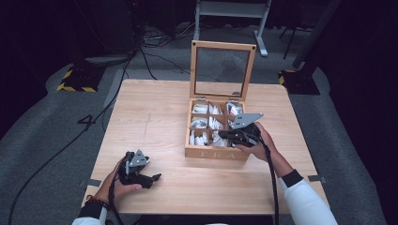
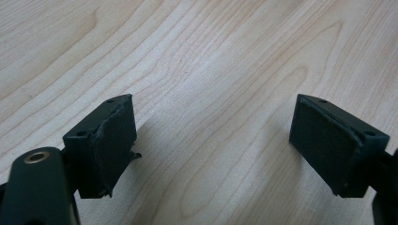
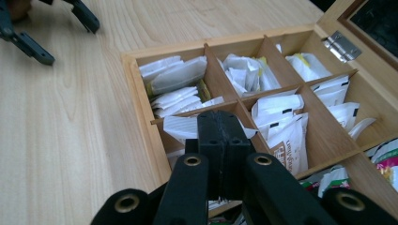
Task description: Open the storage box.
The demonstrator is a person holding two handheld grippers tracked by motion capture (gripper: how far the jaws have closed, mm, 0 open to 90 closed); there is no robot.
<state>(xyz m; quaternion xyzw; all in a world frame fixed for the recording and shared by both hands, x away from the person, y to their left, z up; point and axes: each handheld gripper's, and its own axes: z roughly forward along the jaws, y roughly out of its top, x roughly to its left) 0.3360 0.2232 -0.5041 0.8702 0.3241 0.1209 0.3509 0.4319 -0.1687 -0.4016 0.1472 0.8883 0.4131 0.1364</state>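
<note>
Right gripper (image 3: 220,140) hovered closed and empty over the open tea box (image 1: 216,152).
Left gripper (image 2: 211,145) sat open on the table (image 1: 155,112); closed jaws risked merely crushing sachets (image 3: 281,126).

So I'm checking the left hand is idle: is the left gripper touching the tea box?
Apart. The high view shows the left gripper on bare table, with a plain stretch of wood between it and the tea box.
</note>
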